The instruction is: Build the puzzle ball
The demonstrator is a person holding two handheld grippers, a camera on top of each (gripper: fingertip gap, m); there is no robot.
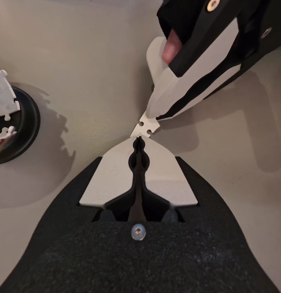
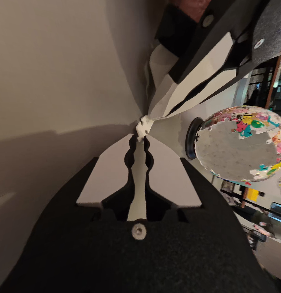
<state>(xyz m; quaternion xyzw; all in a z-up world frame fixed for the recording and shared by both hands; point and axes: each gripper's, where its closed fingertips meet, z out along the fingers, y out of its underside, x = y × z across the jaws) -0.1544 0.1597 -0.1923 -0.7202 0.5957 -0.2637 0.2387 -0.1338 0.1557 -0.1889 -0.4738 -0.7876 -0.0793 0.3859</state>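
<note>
A small white puzzle piece (image 1: 144,128) hangs above the beige table between the two grippers. My left gripper (image 1: 139,138) is shut, its tips pinching the piece's lower corner. My right gripper (image 1: 154,118) comes in from the upper right and is clamped on the opposite corner. In the right wrist view the piece (image 2: 143,126) has a tab between my right gripper's (image 2: 140,139) tips, and the left gripper (image 2: 151,118) holds its far side. The partly built colourful puzzle ball (image 2: 241,142) rests on a black ring stand (image 2: 190,139). It also shows at the left edge of the left wrist view (image 1: 3,95).
The ball's black ring stand (image 1: 28,126) sits on the beige table (image 1: 89,71) left of the grippers. A fingertip (image 1: 170,49) shows on the right gripper's handle. Beyond the table edge on the right are shelves and room clutter (image 2: 263,88). The grippers are tip to tip, or close to it.
</note>
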